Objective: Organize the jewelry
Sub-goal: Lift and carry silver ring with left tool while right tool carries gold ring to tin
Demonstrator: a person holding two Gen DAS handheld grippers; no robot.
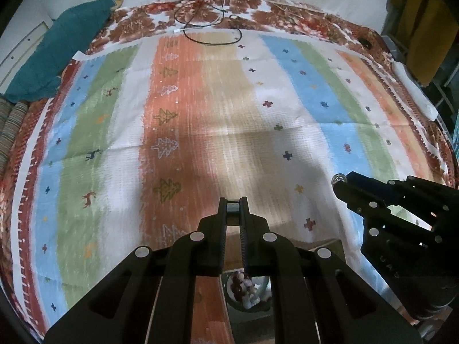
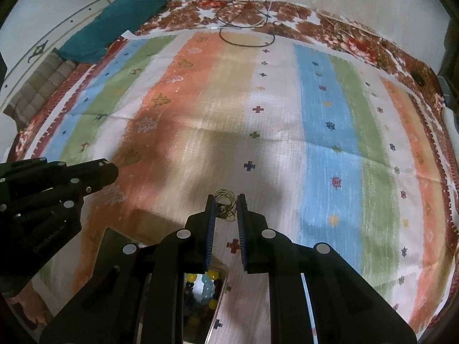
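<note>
Jewelry, a small dark ring-shaped band [image 1: 233, 207], is sitting pinched at the tips of the left claw [image 1: 233, 205] in the left view, above the striped cloth [image 1: 200, 109]. In the right view, a thin gold wire coil [image 2: 225, 197] is sitting gripped between the tips of the narrowly parted right claw [image 2: 225, 200], nearer than the left
</note>
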